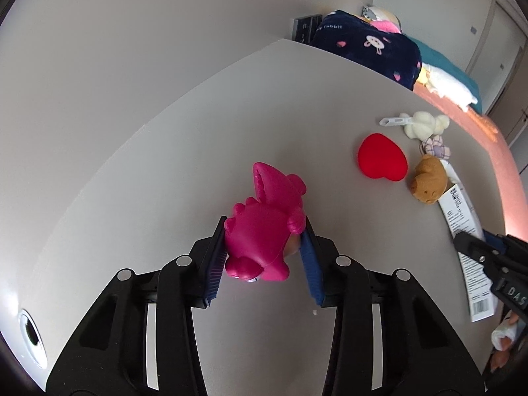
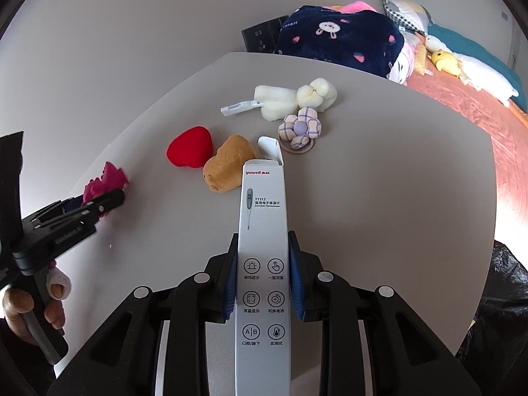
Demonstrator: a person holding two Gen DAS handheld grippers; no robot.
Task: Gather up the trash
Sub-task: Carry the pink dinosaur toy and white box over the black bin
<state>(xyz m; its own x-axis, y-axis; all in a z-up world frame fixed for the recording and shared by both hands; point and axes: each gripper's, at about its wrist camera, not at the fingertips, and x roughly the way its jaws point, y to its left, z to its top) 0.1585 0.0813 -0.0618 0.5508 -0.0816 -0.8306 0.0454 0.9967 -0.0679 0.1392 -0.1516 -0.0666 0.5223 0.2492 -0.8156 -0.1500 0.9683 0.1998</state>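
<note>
Thermometer box (image 2: 262, 264) between right jaws

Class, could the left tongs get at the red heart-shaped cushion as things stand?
Probably not yet. The left tongs are already shut on the pink plastic dinosaur toy, so they have no free grip. The path itself looks free: bare grey tabletop lies between them and the red heart-shaped cushion.

**Grey table, toys scattered**

The grey table (image 2: 379, 198) carried a red heart cushion (image 2: 189, 147), a brown plush (image 2: 227, 165), a checked fabric flower (image 2: 299, 128), a cream sponge brush (image 2: 280, 100) and a pink dinosaur toy (image 1: 264, 227).
</note>
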